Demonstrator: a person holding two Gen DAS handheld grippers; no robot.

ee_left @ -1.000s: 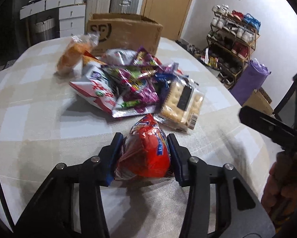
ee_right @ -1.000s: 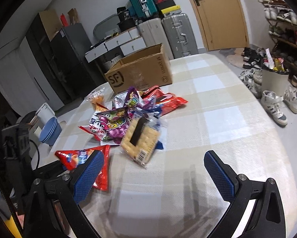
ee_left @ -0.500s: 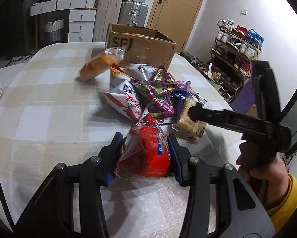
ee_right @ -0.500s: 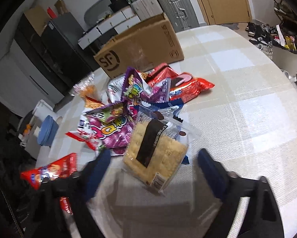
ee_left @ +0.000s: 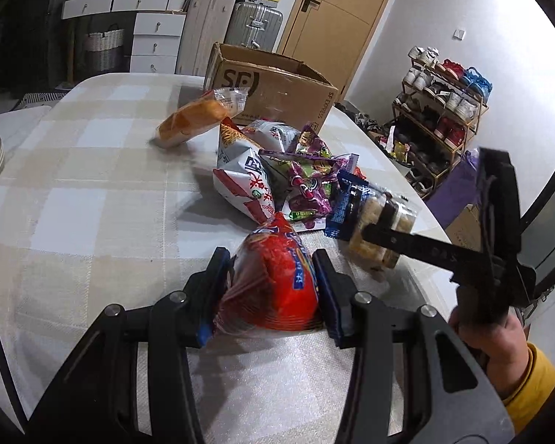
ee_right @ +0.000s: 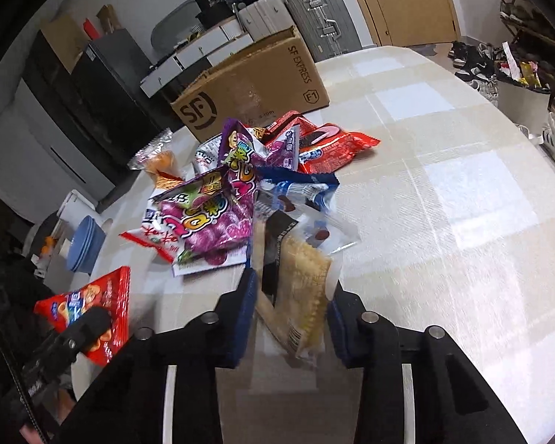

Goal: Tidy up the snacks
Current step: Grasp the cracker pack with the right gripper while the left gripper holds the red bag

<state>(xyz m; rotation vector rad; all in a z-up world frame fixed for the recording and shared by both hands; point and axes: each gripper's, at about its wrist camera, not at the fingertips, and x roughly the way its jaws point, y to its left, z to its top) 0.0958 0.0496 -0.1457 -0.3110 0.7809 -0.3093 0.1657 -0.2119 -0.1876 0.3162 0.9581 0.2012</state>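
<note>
My left gripper [ee_left: 271, 259] is shut on a puffy red snack bag [ee_left: 277, 288], held just above the checked tablecloth [ee_left: 92, 185]. My right gripper [ee_right: 290, 288] has its jaws closing on a clear pack of square crackers [ee_right: 299, 281]. The pack stands tipped on edge between the blue pads, which press on both sides. In the left wrist view the cracker pack [ee_left: 373, 222] lies to the right of the red bag, under a black finger of the right gripper. The red bag [ee_right: 92, 296] shows at the lower left of the right wrist view.
A pile of snacks lies beyond: a purple candy bag [ee_right: 210, 214], a white and red bag [ee_left: 247, 181], a red cookie pack [ee_right: 329, 144], a wrapped bun [ee_left: 196, 118]. An open cardboard box [ee_left: 273, 85] stands behind. Blue bowls [ee_right: 86, 244] sit off the table's left.
My right gripper came down over the cracker pack and its wide jaws closed around it, tipping it on edge. The left gripper slid sideways with the red bag still in it.
</note>
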